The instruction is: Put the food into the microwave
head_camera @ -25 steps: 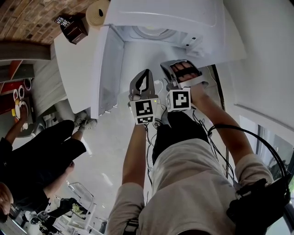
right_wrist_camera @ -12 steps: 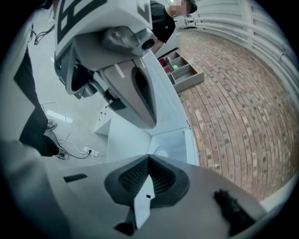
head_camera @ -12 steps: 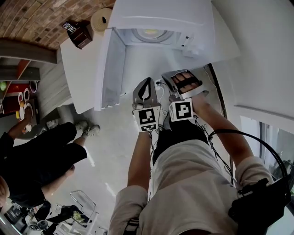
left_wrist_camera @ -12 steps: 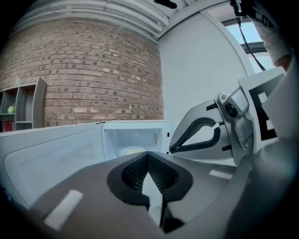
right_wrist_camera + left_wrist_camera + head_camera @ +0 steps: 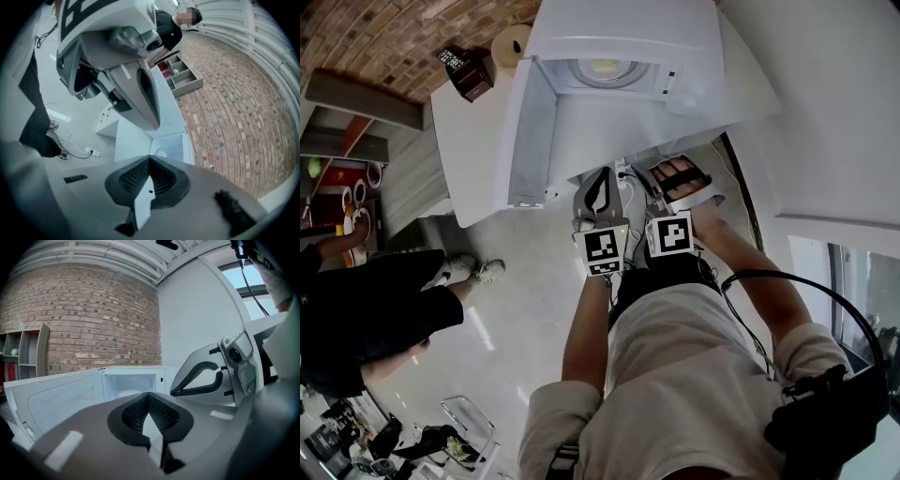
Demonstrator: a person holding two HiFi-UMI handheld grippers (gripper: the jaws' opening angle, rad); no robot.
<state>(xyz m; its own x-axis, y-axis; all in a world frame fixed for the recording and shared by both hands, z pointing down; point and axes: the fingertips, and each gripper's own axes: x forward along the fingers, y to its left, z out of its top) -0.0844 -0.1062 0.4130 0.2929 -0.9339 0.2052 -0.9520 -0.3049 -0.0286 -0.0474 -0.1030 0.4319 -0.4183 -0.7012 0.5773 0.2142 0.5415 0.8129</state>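
Observation:
The white microwave (image 5: 623, 37) stands with its door (image 5: 528, 131) swung open to the left, and a glass turntable (image 5: 605, 67) shows inside. No food shows in any view. My left gripper (image 5: 600, 180) and right gripper (image 5: 673, 171) hang side by side in front of the cavity, below its opening, both shut with nothing between the jaws. In the left gripper view the left gripper (image 5: 149, 398) points at the open microwave (image 5: 131, 383), and the right gripper (image 5: 211, 380) is beside it. From the right gripper view, the right gripper (image 5: 150, 161) looks down past the left gripper (image 5: 126, 61).
The microwave sits on a white counter (image 5: 469, 141) with a dark box (image 5: 467, 67) and a roll (image 5: 511, 42) at its back. A person in black (image 5: 366, 305) sits at the left. Cables and a power strip (image 5: 89, 151) lie on the floor. Brick wall (image 5: 93, 319) behind.
Both grippers have moved together up and toward the microwave's front, still shut. More of the open cavity and turntable now shows in the head view.

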